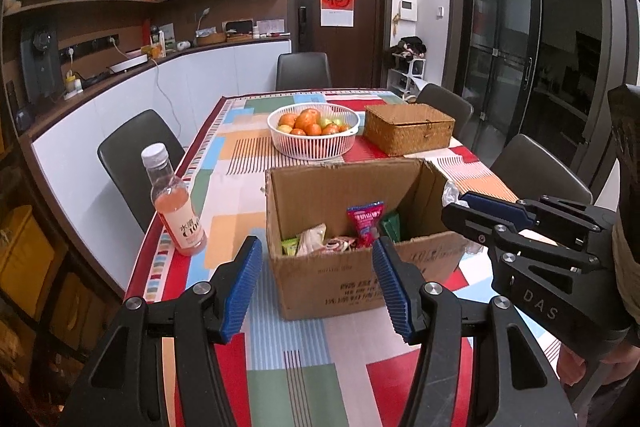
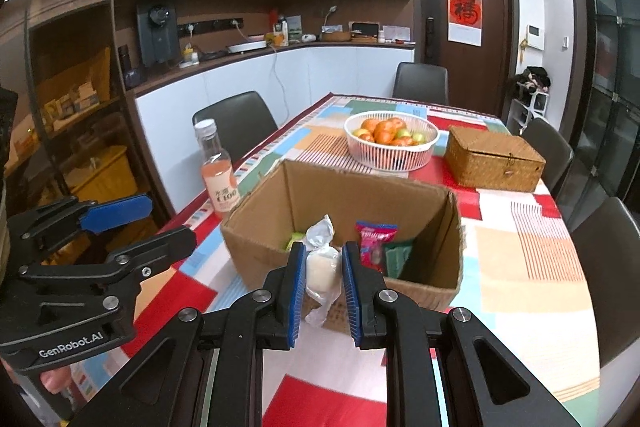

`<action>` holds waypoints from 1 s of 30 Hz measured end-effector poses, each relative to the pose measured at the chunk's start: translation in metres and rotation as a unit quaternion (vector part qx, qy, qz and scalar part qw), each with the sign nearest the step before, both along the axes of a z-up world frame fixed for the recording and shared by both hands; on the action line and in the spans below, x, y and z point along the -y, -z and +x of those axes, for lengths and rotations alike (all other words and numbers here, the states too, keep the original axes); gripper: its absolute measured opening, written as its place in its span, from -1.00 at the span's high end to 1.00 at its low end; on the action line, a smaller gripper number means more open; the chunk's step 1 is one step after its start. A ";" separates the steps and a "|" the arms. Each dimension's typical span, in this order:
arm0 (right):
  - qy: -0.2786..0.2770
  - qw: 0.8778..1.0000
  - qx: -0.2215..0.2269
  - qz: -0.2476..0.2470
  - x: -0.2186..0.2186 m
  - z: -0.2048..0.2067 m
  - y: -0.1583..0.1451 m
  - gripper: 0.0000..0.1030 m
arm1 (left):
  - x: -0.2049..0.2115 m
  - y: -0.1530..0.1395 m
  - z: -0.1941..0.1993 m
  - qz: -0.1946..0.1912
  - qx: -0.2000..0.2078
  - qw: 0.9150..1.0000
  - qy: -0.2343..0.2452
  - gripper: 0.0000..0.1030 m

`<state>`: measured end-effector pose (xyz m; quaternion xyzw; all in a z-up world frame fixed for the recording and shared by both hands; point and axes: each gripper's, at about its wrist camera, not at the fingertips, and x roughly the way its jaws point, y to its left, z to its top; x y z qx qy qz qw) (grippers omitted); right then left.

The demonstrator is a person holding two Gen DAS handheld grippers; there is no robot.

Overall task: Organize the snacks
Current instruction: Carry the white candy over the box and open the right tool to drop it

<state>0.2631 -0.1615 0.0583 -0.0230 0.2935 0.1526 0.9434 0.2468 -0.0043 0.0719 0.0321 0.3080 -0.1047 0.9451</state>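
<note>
Your right gripper is nearest, its blue pads pressed against both sides of a clear-wrapped white snack, holding it just in front of and above the near rim of the cardboard box. The wrapper's twisted top pokes up over the box opening. Your left gripper has its fingers spread wide with nothing between them, hovering over the patchwork tablecloth just short of the box's near wall. In the left wrist view your right gripper shows off to the right side of the box, with a bit of clear wrapper at its tip.

Inside the box you have several snacks already: a pink packet standing upright, a dark green packet beside it toward the right wall, and a light green one at the left, with more wrappers between them.

To the left of the box, near the table edge, a bottle of pink drink stands upright with its cap on. Beyond the box sits a white basket of fruit, and to its right a closed wicker box. Dark chairs ring the table.
</note>
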 end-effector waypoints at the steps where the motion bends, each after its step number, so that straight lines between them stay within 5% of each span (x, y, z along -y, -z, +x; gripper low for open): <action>1: 0.003 1.000 0.002 -0.001 0.001 0.003 -0.002 0.62 | 0.000 -0.001 0.002 0.000 0.001 1.000 0.001 -0.10; 13: 0.013 0.999 0.013 -0.026 0.003 0.034 -0.013 0.62 | 0.006 -0.015 0.036 0.000 0.000 1.000 0.007 -0.10; 23: 0.037 0.999 -0.024 -0.029 0.008 0.074 0.000 0.61 | 0.017 -0.012 0.059 0.026 -0.009 1.000 0.010 -0.10; 26: 0.049 0.998 -0.034 -0.027 0.012 0.079 0.004 0.35 | 0.018 -0.012 0.059 0.027 -0.007 1.000 0.008 -0.10; 30: 0.052 0.998 -0.028 -0.024 0.014 0.069 0.005 0.29 | 0.017 -0.011 0.054 0.030 -0.003 1.000 0.006 -0.10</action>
